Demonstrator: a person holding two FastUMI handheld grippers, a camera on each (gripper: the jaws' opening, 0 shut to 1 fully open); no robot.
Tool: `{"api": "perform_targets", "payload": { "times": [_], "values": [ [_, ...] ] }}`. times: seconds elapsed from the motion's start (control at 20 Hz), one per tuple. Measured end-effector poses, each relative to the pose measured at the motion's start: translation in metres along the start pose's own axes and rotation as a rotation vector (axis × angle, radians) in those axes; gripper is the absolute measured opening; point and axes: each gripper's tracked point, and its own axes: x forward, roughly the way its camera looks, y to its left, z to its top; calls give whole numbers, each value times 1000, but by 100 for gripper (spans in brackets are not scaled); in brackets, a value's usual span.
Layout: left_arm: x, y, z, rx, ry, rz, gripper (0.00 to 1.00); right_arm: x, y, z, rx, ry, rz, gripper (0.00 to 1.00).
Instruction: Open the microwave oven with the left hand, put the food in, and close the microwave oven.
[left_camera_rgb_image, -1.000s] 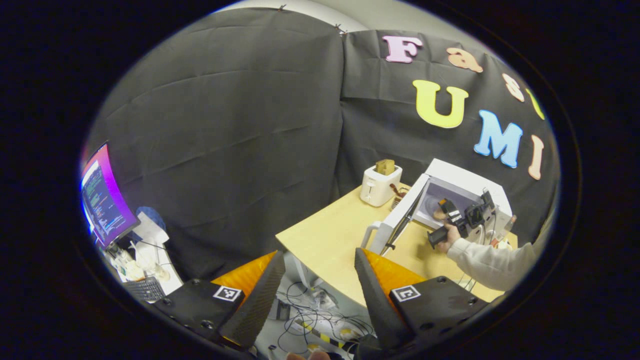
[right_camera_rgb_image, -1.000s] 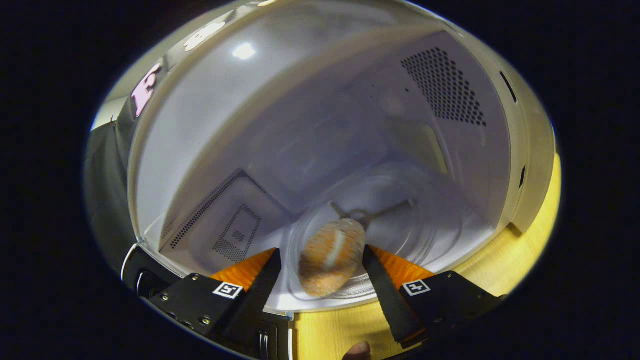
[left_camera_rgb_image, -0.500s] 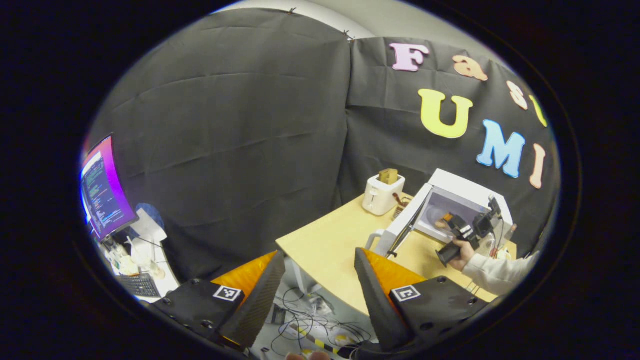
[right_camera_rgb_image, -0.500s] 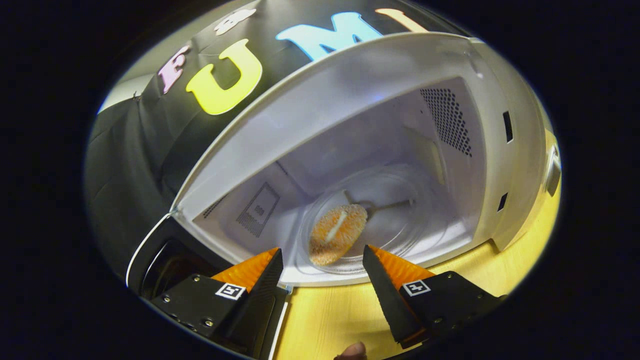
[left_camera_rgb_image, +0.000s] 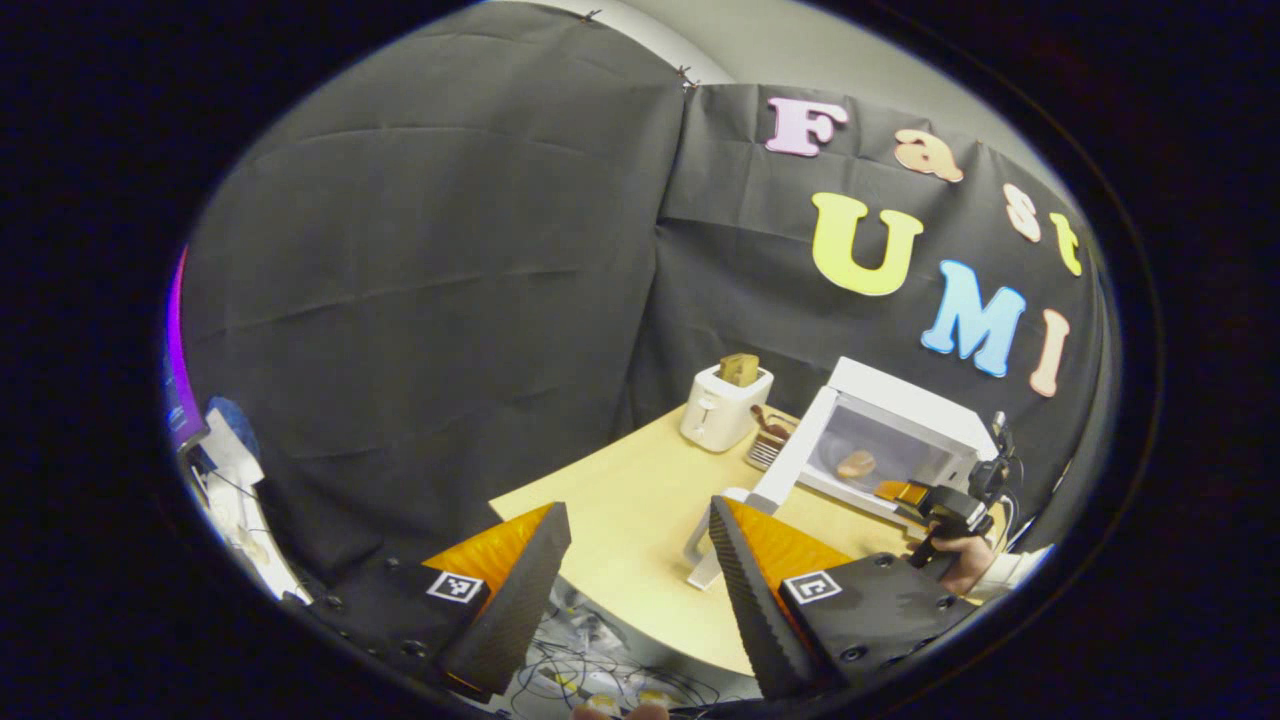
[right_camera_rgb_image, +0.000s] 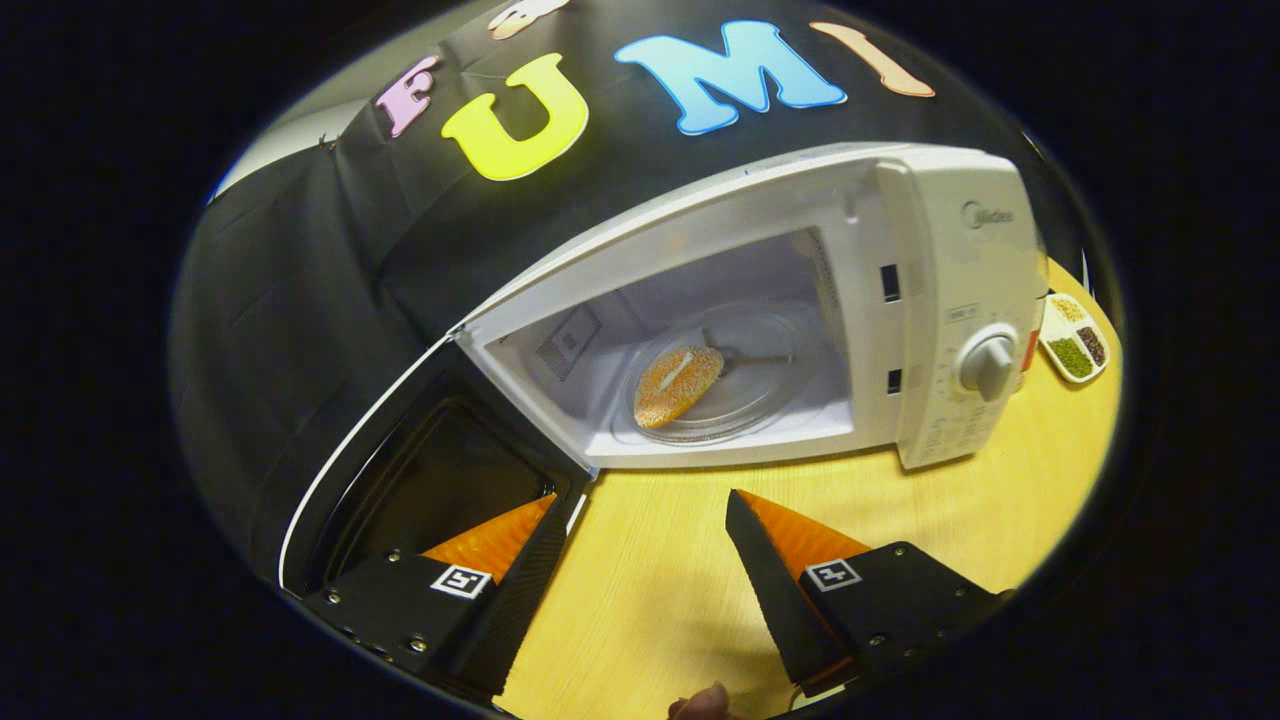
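Left gripper view: the left gripper (left_camera_rgb_image: 635, 585) is hanging off the counter (left_camera_rgb_image: 640, 500) edge, jaws apart and holding nothing. The microwave (left_camera_rgb_image: 895, 440) is standing open beyond the toaster (left_camera_rgb_image: 722, 405), the right gripper (left_camera_rgb_image: 925, 498) in front of it.

Right gripper view: the right gripper (right_camera_rgb_image: 640, 585) is showing its jaws apart, empty. The food (right_camera_rgb_image: 678, 385) is lying on the turntable (right_camera_rgb_image: 740, 385) inside. The door (right_camera_rgb_image: 420, 480) is hanging wide open. Judgement: closing is due; the left gripper should be pushing the door's outer face steadily until it latches.

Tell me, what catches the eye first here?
The white microwave stands on the wooden table, its door swung wide. Inside, an orange piece of food lies on the glass turntable. The right gripper hangs open before it.
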Motion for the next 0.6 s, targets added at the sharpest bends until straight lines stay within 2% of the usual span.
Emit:
{"api": "perform_targets", "payload": {
  "times": [0.05, 0.1, 0.15, 0.2, 0.25, 0.3, 0.35, 0.45, 0.6],
  "values": [
    [8, 4, -5, -1, 7, -13, 98, -16, 4, -7, -5, 12, 2, 98],
    [18, 11, -9, -1, 13, -19, 93, -33, 9, -15, -9, 24, 5, 98],
    [29, 15, -17, -7, 31, -32, 98, -48, 16, -25, -15, 40, 21, 98],
    [40, 17, -25, -14, 54, -56, 93, -62, 21, -38, -33, 61, 29, 98],
    [51, 15, -33, -13, 75, -82, 98, -76, 20, -48, -52, 72, 16, 98],
    [63, 16, -41, -1, 92, -110, 98, -90, 19, -56, -55, 73, 3, 98],
    [80, 14, -49, 21, 101, -137, 94, -107, 21, -63, -44, 73, 8, 99],
    [118, 12, -57, 78, 120, -178, 94, -140, 24, -84, -55, 96, 6, 98],
    [175, 4, -60, 138, 158, -214, 94, -183, 7, -103, -151, 121, -44, 98]
  ]
}}
